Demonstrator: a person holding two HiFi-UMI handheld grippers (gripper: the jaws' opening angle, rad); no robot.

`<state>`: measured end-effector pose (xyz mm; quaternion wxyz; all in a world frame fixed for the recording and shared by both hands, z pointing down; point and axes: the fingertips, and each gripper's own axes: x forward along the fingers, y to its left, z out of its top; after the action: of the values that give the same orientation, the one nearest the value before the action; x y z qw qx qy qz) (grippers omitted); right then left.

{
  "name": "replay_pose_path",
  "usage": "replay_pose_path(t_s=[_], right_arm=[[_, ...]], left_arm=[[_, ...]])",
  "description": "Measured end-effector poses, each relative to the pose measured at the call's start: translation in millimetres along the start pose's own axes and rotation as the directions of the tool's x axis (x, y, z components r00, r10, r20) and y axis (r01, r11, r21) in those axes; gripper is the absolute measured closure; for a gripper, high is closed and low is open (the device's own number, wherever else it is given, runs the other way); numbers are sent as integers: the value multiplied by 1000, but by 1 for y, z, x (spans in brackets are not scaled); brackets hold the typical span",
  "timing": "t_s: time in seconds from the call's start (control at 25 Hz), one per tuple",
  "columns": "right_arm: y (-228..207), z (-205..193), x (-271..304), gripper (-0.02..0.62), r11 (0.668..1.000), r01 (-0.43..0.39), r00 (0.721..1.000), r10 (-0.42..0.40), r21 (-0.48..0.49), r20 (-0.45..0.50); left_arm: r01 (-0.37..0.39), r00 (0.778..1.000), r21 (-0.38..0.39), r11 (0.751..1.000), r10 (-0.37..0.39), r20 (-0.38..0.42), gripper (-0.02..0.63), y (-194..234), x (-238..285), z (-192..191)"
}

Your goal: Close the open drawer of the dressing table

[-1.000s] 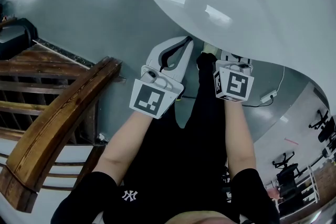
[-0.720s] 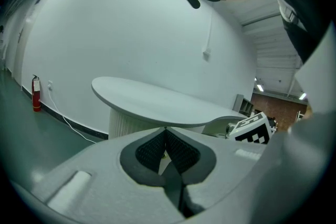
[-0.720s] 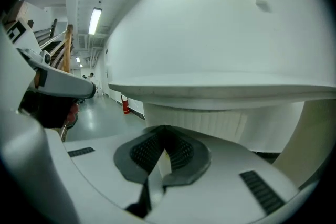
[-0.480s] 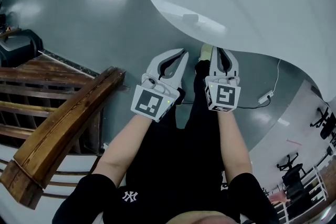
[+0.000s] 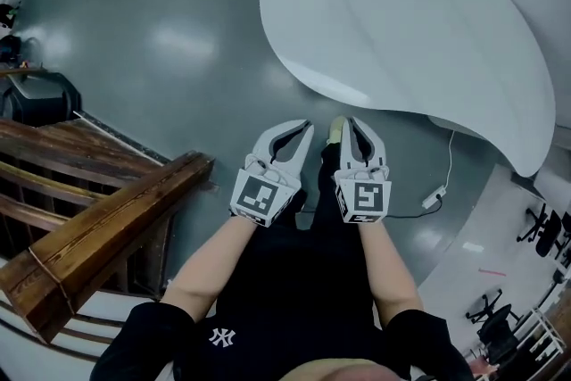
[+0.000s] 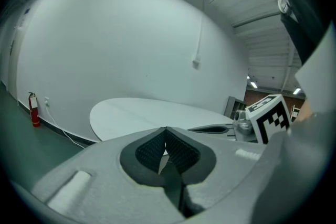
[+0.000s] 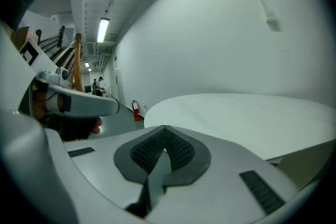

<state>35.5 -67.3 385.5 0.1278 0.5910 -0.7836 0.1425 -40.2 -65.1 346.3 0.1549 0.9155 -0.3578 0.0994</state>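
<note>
Both jaw pairs are pressed together, nothing between them. Left gripper (image 5: 305, 128) and right gripper (image 5: 350, 122) sit side by side over the grey floor (image 5: 161, 58), tips just short of the near edge of the white oval tabletop (image 5: 401, 22). Wooden rail frame (image 5: 98, 223) is well left of the left gripper. I can't place the drawer from any view.
</note>
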Motion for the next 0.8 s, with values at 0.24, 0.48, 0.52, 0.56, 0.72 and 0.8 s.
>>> replay_pose_path(t_s=[0.24,0.48,0.52,0.56,0.72,0.8], right_arm=[[19,52,-29,580,999,-32,999,33,-20,38],[39,99,-51,580,997,-58,995,63,-52,84],[42,107,-54,580,996,-64,993,69,-59,94],[43,116,-57,580,996,-68,992,74,-64,104],[48,146,-68,580,994,-84,985,92,-65,144],[51,161,-73,580,994,-86,982,96,-66,160]], left_arm=[[13,1000,30,999,-14,21,595,-16,-20,36],[8,998,41,999,-11,64,595,-22,-40,76],[3,998,37,999,-6,67,595,-23,-44,83],[-1,997,35,999,-2,71,595,-24,-47,89],[0,996,45,999,-4,92,595,-31,-59,114],[-7,996,44,999,2,92,595,-33,-65,123]])
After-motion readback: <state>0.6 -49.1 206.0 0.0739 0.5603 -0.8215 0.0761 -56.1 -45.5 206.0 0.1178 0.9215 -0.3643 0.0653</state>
